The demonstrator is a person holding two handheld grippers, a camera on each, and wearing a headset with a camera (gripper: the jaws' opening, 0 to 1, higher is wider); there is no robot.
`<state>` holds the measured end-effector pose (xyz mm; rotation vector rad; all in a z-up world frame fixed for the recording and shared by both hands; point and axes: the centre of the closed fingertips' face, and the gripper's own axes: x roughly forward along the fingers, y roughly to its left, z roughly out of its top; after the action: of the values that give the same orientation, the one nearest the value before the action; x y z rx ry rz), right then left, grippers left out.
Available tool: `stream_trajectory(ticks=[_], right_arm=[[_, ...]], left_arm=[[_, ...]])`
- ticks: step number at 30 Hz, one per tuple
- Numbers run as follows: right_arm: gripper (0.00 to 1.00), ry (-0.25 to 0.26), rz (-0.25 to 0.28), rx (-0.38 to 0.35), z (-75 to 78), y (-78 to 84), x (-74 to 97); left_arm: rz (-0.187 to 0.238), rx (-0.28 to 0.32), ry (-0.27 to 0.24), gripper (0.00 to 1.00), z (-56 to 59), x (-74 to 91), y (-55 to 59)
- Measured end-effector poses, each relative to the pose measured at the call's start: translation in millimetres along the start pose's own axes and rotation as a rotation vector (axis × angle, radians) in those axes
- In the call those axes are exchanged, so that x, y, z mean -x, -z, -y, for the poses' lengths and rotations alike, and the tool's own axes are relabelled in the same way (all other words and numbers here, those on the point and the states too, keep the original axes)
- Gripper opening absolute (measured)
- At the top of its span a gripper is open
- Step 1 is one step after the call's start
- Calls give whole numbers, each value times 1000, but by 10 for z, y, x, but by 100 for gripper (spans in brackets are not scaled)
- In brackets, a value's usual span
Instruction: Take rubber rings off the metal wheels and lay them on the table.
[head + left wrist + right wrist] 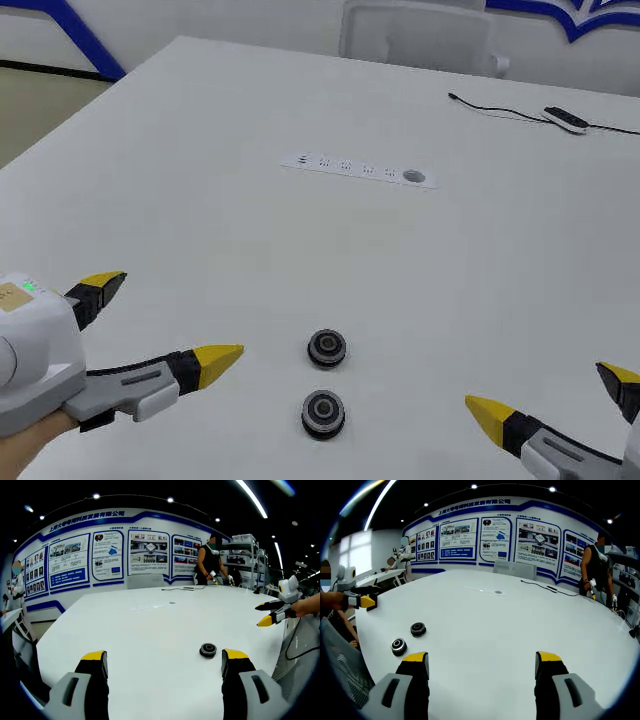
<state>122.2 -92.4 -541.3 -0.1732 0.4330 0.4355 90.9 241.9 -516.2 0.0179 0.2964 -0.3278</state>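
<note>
Flanking wheels (pixel 327 348): left gripper (pixel 181 312), right gripper (pixel 534 385) (fingers (pixel 215 362) apart) | beyond: power strip (pixel 360 170)

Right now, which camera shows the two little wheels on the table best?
The head view: it looks down on the near wheel and far wheel, both clearly separate. The right gripper view shows both small, at its left. The left gripper view shows one dark wheel shape, side-on.
</note>
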Motion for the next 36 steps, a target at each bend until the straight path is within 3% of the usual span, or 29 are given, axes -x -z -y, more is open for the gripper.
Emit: stream_trajectory(ticks=[10,25,36], right_arm=[[88,3,2,-21,23,-1,10],[82,8,-10,-77,62,98,61],[78,8,-16,-135,95,147,53]], left_arm=[[-7,-1,16,97,29,-24,9],[-40,-56,106,93,281,-151,1],[-73,-90,170,87,453,-193,85]])
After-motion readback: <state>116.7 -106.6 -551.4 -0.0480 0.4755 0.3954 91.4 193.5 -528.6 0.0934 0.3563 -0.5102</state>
